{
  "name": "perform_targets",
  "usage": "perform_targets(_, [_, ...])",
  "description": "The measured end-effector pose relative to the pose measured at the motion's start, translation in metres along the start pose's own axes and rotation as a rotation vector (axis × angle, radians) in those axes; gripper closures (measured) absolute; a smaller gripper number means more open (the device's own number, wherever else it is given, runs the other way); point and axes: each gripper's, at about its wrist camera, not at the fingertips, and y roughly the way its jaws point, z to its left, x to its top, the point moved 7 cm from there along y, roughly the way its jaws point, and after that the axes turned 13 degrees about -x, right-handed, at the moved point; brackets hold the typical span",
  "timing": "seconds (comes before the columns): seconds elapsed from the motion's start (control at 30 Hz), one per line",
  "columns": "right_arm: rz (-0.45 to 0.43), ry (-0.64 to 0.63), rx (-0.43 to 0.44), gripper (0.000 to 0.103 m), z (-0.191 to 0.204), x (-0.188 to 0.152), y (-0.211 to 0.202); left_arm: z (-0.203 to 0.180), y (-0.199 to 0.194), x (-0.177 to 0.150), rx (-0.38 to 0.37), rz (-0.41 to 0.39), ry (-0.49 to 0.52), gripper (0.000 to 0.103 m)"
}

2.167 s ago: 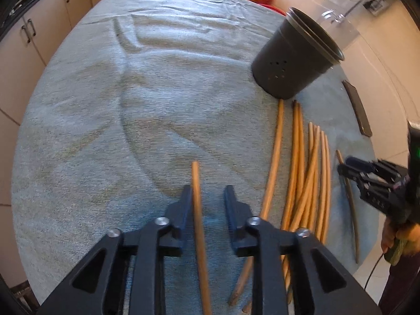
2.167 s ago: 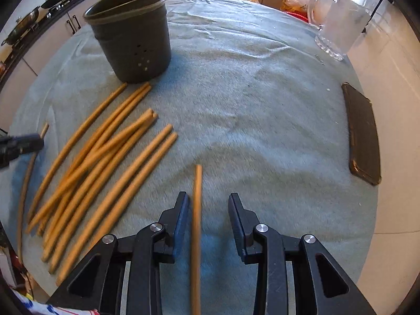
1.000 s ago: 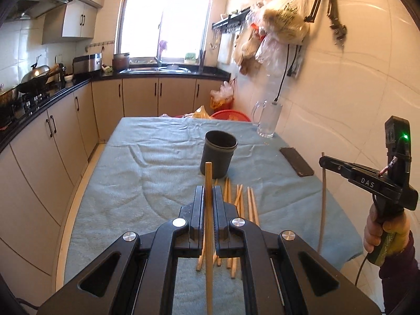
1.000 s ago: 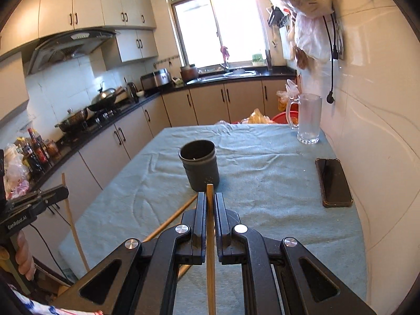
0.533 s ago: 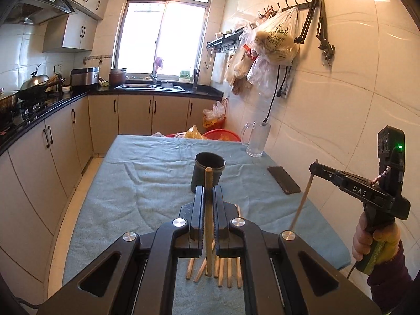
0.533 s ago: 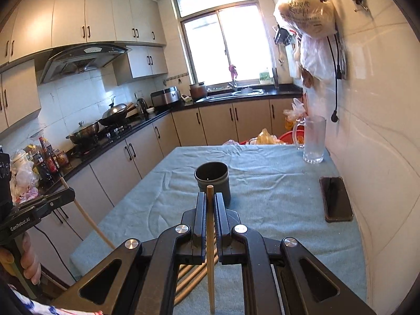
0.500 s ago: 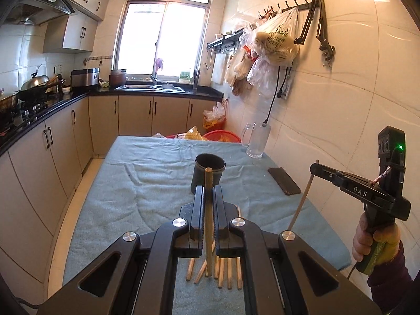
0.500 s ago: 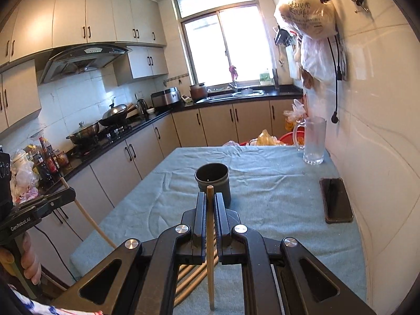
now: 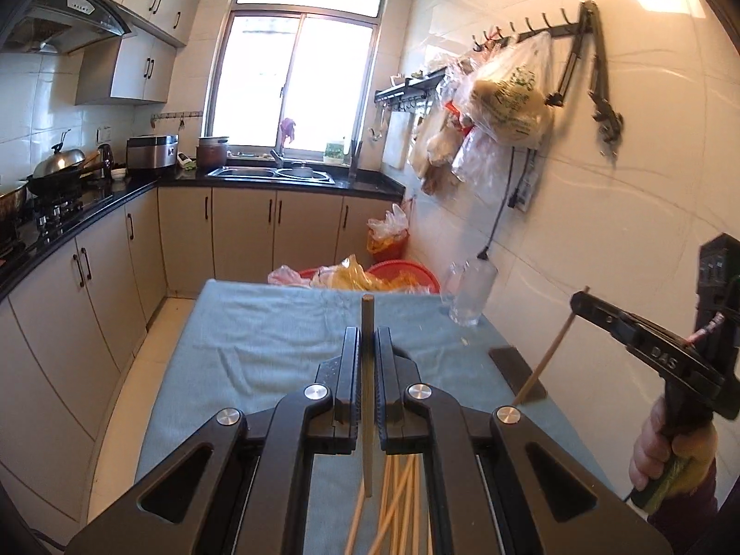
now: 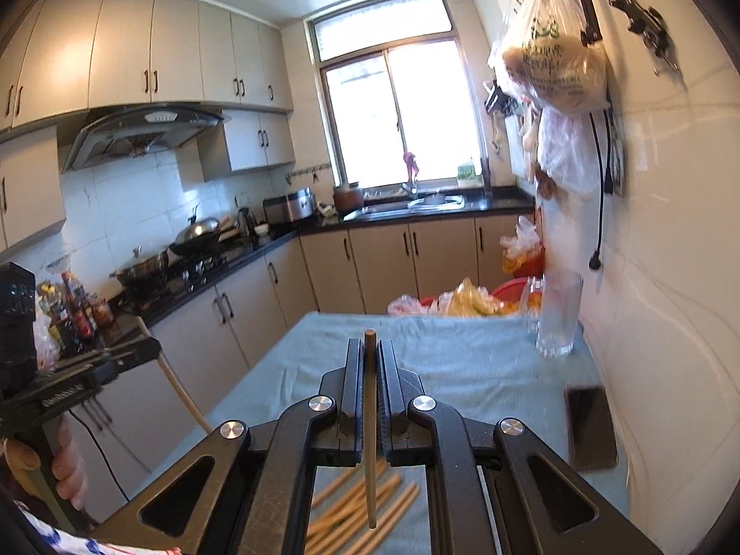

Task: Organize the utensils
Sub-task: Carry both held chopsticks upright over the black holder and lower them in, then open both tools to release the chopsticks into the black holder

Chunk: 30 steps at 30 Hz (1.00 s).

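Left gripper (image 9: 367,360): jaws closed on one wooden chopstick (image 9: 367,397), pinched about mid-length, tip standing up past the jaws, tail hanging free below.

Right gripper (image 10: 370,370): likewise clamped on a second chopstick (image 10: 370,425), same mid-shaft hold, roughly upright.

Handling, judged: light, stiff, smooth round sticks; likely to pivot or slide in a narrow pinch, so a mid-length grip suits carrying, a hold nearer the top suits lowering tail-first into a holder.

Loose chopsticks (image 10: 360,504): a fanned heap lying flat on the table cloth (image 9: 259,347), directly under both tools.

Phone (image 10: 589,425): flat near the table's right edge, close to the tiled wall; little room on that side.

Glass mug (image 10: 557,319): at the far right corner, upright, fragile.

Utensil holder: not seen, possibly hidden behind the jaws.

Left edge drops to an open floor aisle; the cloth's middle lies bare.
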Motion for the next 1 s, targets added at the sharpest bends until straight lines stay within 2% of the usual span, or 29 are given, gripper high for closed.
perform_targets(0.23, [-0.064, 0.026, -0.028, 0.097, 0.010, 0.061, 0.039, 0.010, 0.055, 0.062, -0.016, -0.033, -0.051, 0.098])
perform_targets(0.43, [-0.063, 0.068, -0.044, 0.097, 0.012, 0.085, 0.088, 0.019, 0.107, 0.084, 0.007, -0.027, -0.039, 0.098])
perform_targets(0.53, [-0.018, 0.057, -0.060, 0.097, 0.014, 0.074, 0.119, 0.027, 0.142, 0.074, -0.004, 0.041, -0.070, 0.098])
perform_targets(0.67, [0.071, 0.050, -0.062, 0.097, 0.013, 0.043, 0.151, 0.037, 0.174, 0.057, -0.011, 0.118, -0.112, 0.098])
perform_targets(0.83, [0.176, 0.042, -0.064, 0.097, 0.008, 0.006, 0.184, 0.045, 0.183, 0.035, 0.001, 0.157, -0.111, 0.098])
perform_targets(1.0, [0.207, 0.063, -0.076, 0.096, -0.001, -0.008, 0.197, 0.053, 0.180, 0.025, 0.015, 0.161, -0.125, 0.095])
